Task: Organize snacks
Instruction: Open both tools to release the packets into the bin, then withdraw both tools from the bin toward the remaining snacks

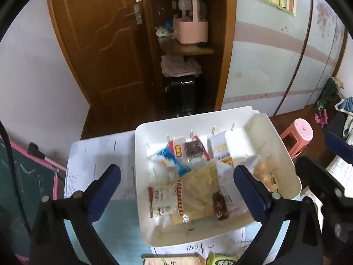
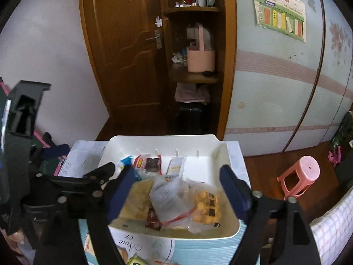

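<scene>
Jaws apart on both grippers, left gripper (image 1: 176, 177) and right gripper (image 2: 174, 190), above a white bin (image 1: 141, 154) on the table.
Snack packets fill the bin (loosely heaped): a beige packet (image 1: 198, 190) lies flat, long axis toward the far wall; yellow balls (image 2: 207, 207) sit at right.

Brown wooden door (image 2: 123, 50), open shelf alcove (image 2: 194, 66), pink stool (image 2: 302, 176), wood floor (image 2: 264, 172).

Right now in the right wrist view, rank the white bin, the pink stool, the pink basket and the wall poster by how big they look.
1. white bin, though nearest the camera
2. wall poster
3. pink stool and pink basket: too close to rank
</scene>
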Motion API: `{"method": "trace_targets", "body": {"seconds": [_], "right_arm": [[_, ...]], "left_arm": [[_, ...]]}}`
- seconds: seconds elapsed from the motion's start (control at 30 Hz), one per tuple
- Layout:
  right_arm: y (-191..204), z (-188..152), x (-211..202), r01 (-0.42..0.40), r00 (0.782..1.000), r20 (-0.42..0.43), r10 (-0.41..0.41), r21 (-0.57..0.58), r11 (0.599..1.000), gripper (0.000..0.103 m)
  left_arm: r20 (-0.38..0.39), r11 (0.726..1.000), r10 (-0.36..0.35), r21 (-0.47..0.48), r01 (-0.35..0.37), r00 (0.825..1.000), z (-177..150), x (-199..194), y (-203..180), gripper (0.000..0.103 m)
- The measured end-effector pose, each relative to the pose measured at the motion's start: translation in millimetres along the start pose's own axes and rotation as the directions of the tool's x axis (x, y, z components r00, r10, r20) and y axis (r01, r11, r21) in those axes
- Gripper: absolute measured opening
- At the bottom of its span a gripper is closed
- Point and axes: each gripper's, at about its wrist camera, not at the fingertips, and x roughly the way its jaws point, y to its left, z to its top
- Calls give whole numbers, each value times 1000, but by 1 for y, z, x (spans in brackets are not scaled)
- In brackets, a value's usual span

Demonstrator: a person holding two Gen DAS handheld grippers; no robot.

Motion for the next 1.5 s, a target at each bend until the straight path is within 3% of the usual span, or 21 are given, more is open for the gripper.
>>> {"method": "trace_targets", "body": {"seconds": [0.27,0.53,1.03,1.5], "right_arm": [[6,0,-26,-5,999,41,5,-1,1000,87],[16,-4,-72,-1,996,93,0,15,1000,89],[32,-42,-171,-48,981,188,41,34,998,89],[19,-93,-209,-36,978,210,20,72,997,89]], "left_arm": [[36,1000,-7,10,7,999,-13,-34,3,102],[96,1000,-4,15,2,995,-26,-93,10,102],[232,998,-58,18,55,971,-80,-210,22,102],[266,988,-132,-45,149,955,-138,-233,31,102]]}}
